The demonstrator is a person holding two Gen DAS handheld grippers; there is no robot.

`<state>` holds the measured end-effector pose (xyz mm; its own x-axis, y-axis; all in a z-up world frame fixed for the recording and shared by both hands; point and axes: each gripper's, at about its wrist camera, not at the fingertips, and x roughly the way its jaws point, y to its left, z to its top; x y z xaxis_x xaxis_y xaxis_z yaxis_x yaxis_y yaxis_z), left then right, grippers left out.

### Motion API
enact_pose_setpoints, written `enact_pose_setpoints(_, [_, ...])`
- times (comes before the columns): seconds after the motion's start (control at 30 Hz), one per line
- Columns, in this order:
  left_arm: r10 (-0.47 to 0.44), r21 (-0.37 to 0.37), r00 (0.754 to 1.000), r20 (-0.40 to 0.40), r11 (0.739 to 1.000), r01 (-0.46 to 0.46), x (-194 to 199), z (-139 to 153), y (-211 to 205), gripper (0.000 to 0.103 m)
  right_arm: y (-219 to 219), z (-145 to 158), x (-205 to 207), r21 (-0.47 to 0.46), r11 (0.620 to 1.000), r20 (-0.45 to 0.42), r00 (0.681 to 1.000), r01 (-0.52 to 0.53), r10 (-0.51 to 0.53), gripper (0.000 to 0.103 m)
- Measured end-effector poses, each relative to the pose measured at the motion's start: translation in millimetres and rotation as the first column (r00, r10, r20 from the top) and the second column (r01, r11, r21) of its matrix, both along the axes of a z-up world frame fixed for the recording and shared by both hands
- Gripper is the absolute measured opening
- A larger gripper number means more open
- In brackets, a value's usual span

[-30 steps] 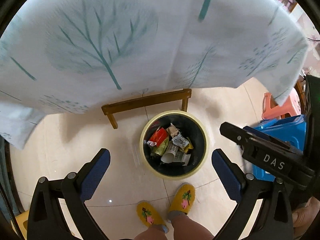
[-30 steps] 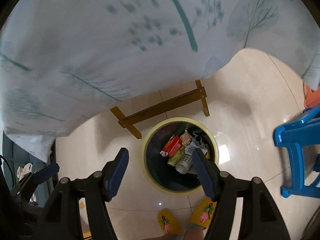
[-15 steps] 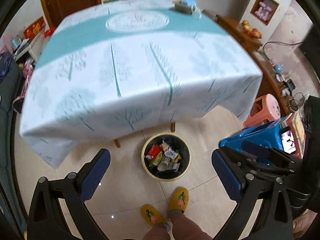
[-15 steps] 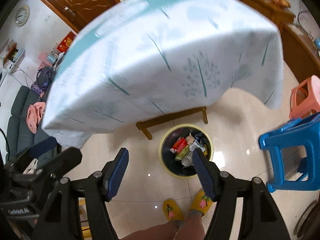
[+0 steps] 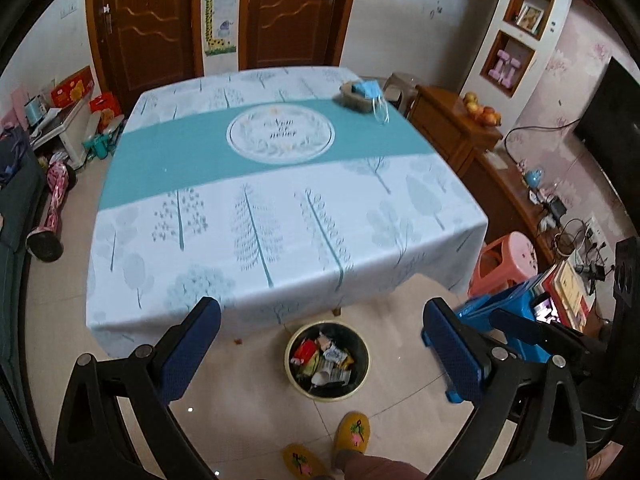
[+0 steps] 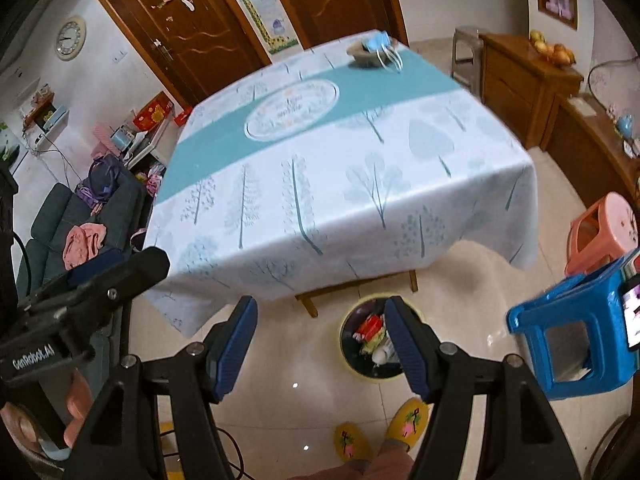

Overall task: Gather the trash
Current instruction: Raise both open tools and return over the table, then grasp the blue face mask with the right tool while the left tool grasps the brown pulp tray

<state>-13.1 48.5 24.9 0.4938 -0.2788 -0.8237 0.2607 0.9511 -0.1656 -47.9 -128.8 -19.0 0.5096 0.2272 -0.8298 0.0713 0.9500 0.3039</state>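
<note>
- I hold my left gripper (image 5: 320, 344) and right gripper (image 6: 320, 344) high over the room, both angled down at the floor — a vantage that takes in the whole desk (image 5: 280, 208) and, as I judge it, lets me check for leftovers.
- Both sets of jaws stand spread wide with nothing between the blue pads; neither pinches anything.
- The trash (image 5: 323, 360) — wrappers, a red packet, crumpled paper — lies piled inside the yellow-rimmed bin (image 5: 327, 394), which stands on the tiled floor just off the desk's near edge, in front of my 2 yellow slippers (image 5: 352, 434).
- The bin sits there, I judge, so scraps can be dropped straight down from the desk's edge.
- From the left wrist the bin shows well below the jaws, centred in the gap between them; from the right wrist it lies partly behind the right-hand pad (image 6: 404, 344).
- The tablecloth looks bare except for a small dish (image 5: 354, 98) holding a blue face mask (image 5: 366, 89) at the far corner — well apart from both jaws. Whether that counts as trash I cannot tell.
</note>
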Motion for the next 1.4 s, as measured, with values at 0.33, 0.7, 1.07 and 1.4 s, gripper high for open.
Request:
enact_pose_setpoints(0.33, [0.007, -0.001, 0.998, 0.063, 1.000, -0.007, 44, 34, -12, 0.100, -19, 35, 47, -0.038, 0.999, 0.074, 0.997, -0.013, 0.016, 0.066])
enact_pose_setpoints(0.7, [0.128, -0.007, 0.989, 0.076, 0.992, -0.128, 202, 44, -72, 0.100, -81, 50, 197, -0.074, 0.990, 0.113, 0.985, -0.124, 0.131, 0.066])
enact_pose_setpoints(1.07, [0.222, -0.035, 0.973, -0.066, 0.974, -0.225, 372, 1, -145, 0.099, -147, 26, 399, -0.044, 0.965, 0.007, 0.966, -0.257, 0.257, 0.064])
enact_pose_setpoints(1.4, [0.303, -0.017, 0.941, -0.154, 0.951, -0.309, 435, -47, -149, 0.098, -155, -35, 503, 0.031, 0.959, -0.114, 0.952, -0.281, 0.283, 0.055])
